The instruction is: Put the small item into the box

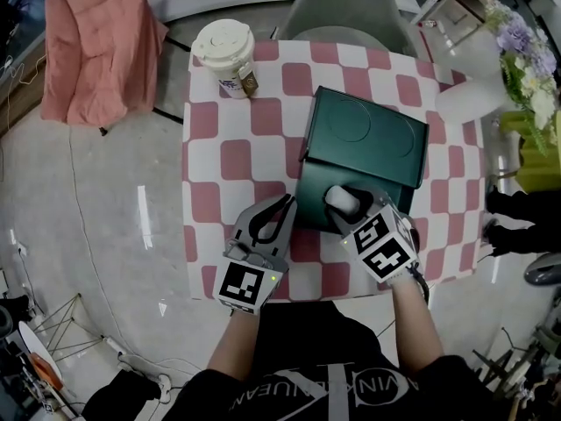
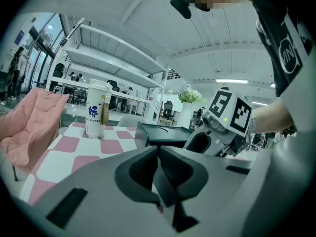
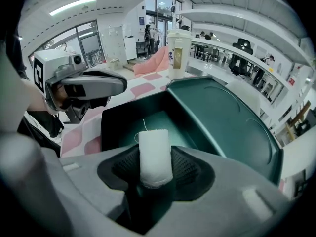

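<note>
A dark green box [image 1: 317,202] stands open on the pink-and-white checked table [image 1: 230,160], its lid [image 1: 368,139] tipped back. My right gripper [image 1: 344,203] is shut on a small white cloth roll [image 3: 154,157], held over the box's open tray [image 3: 148,125]; the same white roll [image 1: 342,198] shows in the head view. A loose thread sticks up from the roll. My left gripper [image 1: 279,213] is shut and empty, just left of the box's front corner. From the left gripper view, the box [image 2: 163,133] is ahead, with the right gripper [image 2: 205,139] beside it.
A white lidded paper cup [image 1: 225,57] stands at the table's far left corner. A grey chair [image 1: 351,11] is behind the table. A pink cloth [image 1: 96,42] drapes a seat at the far left. A vase of flowers [image 1: 517,55] is at the far right.
</note>
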{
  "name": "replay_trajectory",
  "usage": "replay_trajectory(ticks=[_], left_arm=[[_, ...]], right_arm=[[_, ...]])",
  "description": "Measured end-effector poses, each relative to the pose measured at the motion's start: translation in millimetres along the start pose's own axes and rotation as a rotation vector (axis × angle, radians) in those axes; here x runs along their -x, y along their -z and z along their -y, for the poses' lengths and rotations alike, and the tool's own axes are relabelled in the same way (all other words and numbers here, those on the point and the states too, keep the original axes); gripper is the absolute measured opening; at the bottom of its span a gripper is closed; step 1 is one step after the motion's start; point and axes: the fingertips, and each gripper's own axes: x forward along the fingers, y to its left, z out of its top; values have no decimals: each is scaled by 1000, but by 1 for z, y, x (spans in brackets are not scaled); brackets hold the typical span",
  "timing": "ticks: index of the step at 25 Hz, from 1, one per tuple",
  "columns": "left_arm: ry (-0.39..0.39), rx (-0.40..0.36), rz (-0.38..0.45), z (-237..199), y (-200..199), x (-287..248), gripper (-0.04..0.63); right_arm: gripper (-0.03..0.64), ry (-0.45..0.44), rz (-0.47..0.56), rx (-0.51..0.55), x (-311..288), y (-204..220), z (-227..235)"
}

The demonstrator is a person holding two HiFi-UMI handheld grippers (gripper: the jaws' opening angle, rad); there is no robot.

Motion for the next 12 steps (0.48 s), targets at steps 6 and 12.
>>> replay_trajectory(ticks=[6, 12], left_arm=[[0, 11, -7, 0, 1, -3, 20], [0, 15, -10, 1, 2, -5, 20]], right_arm=[[189, -34, -16, 9, -6, 4, -3], [189, -60, -6, 9, -8, 4, -6]])
